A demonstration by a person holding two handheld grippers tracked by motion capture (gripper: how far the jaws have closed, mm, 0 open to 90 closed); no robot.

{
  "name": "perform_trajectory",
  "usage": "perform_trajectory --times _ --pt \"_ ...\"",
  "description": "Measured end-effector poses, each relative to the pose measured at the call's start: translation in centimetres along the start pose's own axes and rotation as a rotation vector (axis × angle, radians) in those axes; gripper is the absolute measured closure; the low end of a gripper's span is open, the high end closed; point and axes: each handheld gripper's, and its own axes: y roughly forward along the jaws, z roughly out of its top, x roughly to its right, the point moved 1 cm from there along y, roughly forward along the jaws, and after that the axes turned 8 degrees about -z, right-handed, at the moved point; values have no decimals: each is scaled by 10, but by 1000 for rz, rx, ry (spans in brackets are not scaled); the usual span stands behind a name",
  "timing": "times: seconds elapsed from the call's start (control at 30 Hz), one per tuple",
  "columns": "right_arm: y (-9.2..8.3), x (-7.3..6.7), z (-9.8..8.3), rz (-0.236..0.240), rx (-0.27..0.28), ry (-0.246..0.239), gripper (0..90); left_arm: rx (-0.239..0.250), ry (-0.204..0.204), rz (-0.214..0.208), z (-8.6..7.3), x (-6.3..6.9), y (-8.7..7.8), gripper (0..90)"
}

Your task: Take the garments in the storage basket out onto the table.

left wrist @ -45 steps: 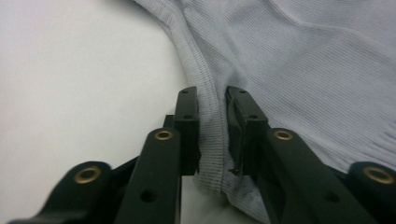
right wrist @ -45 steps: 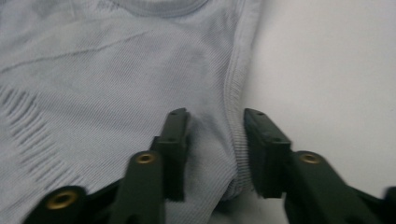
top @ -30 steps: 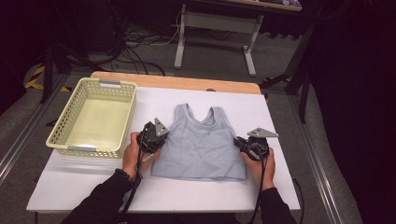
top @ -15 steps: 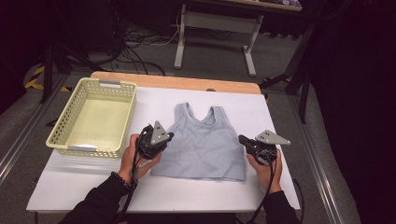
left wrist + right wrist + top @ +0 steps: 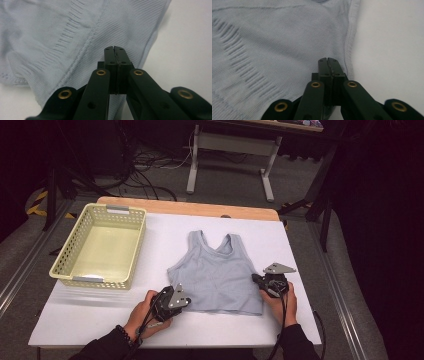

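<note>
— Since both pairs of jaws are shut flat together, what are they actually holding? From where I stand, the left gripper (image 5: 186, 301) sits at the bottom left corner of the pale blue ribbed knit tank top (image 5: 220, 275), and the right gripper (image 5: 257, 280) is at its right side seam.

— Thin cloth at best. In the left gripper view the closed tips lie over the ribbed hem, and in the right gripper view they rest just inside the stitched side seam, yet I can't tell whether any fabric is pinched between them.

— So that's the first risk: if they lift and only 1 layer, or nothing, is caught, the top stays flat on the white counter (image 5: 310, 320).

— Or 1 side comes up alone and the garment twists and bunches. The 2 grips aren't level either, 1 at the hem, 1 higher up the side, so a fold would probably go crooked.

— And the pale yellow perforated plastic basket (image 5: 75, 257)?

— Well apart, on the left. A dragged top could snag its rim, I'd guess.
</note>
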Motion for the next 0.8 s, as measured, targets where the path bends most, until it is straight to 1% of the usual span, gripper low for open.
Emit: perform_trajectory --times 0.13,0.2,0.23,0.27,0.3,0.37,0.43,0.47,0.5,0.53,0.57,0.6,0.63,0.67,0.7,0.73,0.77,0.8 --pt "-1 2 0 6 2 4 899 3 5 0 -2 0 0 900" --pt "-3 2 -1 -38 22 -4 900 8 14 -4 -2 -1 0 900" --pt "-3 2 -1 -38 22 -4 900 8 14 -4 -2 -1 0 900" --pt "-5 3 -1 -59 38 -1 900 5 16 -6 -2 -1 -1 900" --pt "-7 5 -1 -79 51 11 900 5 13 -6 -3 -1 -2 900" --pt "-11 8 -2 -93 74 33 900 4 6 -9 -4 -1 -5 900" --pt "-16 12 -2 -103 87 41 900 9 6 -2 -5 -1 -8 900" --pt "-19 13 -2 -105 98 54 899 7 6 2 -6 -1 -10 900" --pt "-23 14 -1 -98 120 72 899 32 12 8 -6 -2 -14 900" --pt "-26 14 0 -95 135 82 899 63 15 17 -5 -1 -22 900" --pt "-32 14 1 -94 170 94 898 63 15 17 -5 -1 -22 900" --pt "-32 14 1 -94 170 94 898 84 13 19 -4 -2 -26 900" --pt "-38 13 3 -92 207 101 898 100 15 26 -4 -2 -31 900" --pt "-48 9 8 -95 262 106 898 122 5 37 -4 -3 -38 900" --pt "-52 8 10 -89 281 106 898 122 5 37 -4 -3 -38 900" --pt "-52 8 10 -89 281 106 898 135 2 44 -4 -4 -42 900" --pt "-60 3 14 -65 321 106 897 141 6 48 -5 -5 -44 900" --pt "-62 1 15 -59 326 103 896 142 2 51 -5 -6 -46 900"
